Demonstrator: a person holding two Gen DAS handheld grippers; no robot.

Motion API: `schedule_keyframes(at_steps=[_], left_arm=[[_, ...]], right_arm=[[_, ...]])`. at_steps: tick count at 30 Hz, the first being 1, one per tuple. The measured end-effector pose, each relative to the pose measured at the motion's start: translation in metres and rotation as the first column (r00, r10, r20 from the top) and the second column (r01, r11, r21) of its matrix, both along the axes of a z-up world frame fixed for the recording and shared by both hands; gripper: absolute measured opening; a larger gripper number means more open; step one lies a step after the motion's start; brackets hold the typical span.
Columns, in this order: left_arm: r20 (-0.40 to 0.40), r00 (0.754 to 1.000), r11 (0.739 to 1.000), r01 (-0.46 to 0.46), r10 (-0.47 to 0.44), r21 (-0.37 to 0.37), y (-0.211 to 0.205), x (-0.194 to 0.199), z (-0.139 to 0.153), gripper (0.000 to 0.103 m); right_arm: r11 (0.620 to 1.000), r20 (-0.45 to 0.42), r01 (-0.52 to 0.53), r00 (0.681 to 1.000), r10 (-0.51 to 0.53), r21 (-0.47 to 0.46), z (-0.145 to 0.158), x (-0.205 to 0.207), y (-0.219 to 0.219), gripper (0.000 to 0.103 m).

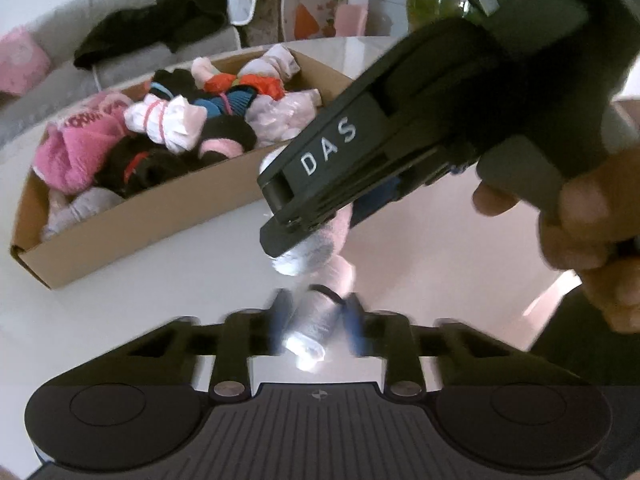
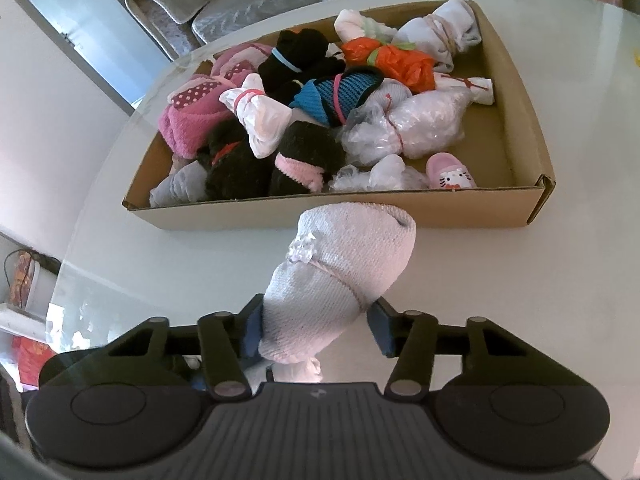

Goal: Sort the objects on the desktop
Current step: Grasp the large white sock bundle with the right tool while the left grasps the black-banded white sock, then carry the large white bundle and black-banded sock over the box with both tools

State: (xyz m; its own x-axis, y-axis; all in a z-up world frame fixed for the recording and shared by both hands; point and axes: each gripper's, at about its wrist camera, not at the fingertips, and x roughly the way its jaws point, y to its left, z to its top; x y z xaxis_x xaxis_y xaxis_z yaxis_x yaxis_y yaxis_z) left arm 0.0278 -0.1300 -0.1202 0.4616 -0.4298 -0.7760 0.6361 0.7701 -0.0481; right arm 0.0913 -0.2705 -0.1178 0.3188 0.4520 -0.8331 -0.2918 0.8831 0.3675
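Observation:
A rolled pale pink and white sock bundle (image 2: 340, 276) hangs over the white table just in front of the cardboard box (image 2: 320, 216). My right gripper (image 2: 316, 326) is shut on its lower part, with a blue pad against each side. In the left wrist view the same sock bundle (image 1: 316, 252) sits in the right gripper (image 1: 320, 228), which reaches in from the upper right. My left gripper (image 1: 316, 320) is shut on the bundle's grey lower end, where a dark band wraps it. The box (image 1: 120, 248) holds several tied sock and cloth bundles.
White tabletop (image 2: 520, 300) surrounds the box, which lies at the far side. A person's hand (image 1: 580, 232) grips the right tool at the right edge. Beyond the table is a grey sofa (image 1: 132, 60) with dark clothing on it.

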Motion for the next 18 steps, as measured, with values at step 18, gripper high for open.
schedule_keyframes(at_steps=[18], left_arm=[[-0.018,0.997,0.996,-0.073,0.072,-0.041,0.024,-0.006,0.016,0.026]], right_arm=[[0.999,0.085,0.024,0.996,-0.028,0.039,0.017,-0.016,-0.038,0.046]])
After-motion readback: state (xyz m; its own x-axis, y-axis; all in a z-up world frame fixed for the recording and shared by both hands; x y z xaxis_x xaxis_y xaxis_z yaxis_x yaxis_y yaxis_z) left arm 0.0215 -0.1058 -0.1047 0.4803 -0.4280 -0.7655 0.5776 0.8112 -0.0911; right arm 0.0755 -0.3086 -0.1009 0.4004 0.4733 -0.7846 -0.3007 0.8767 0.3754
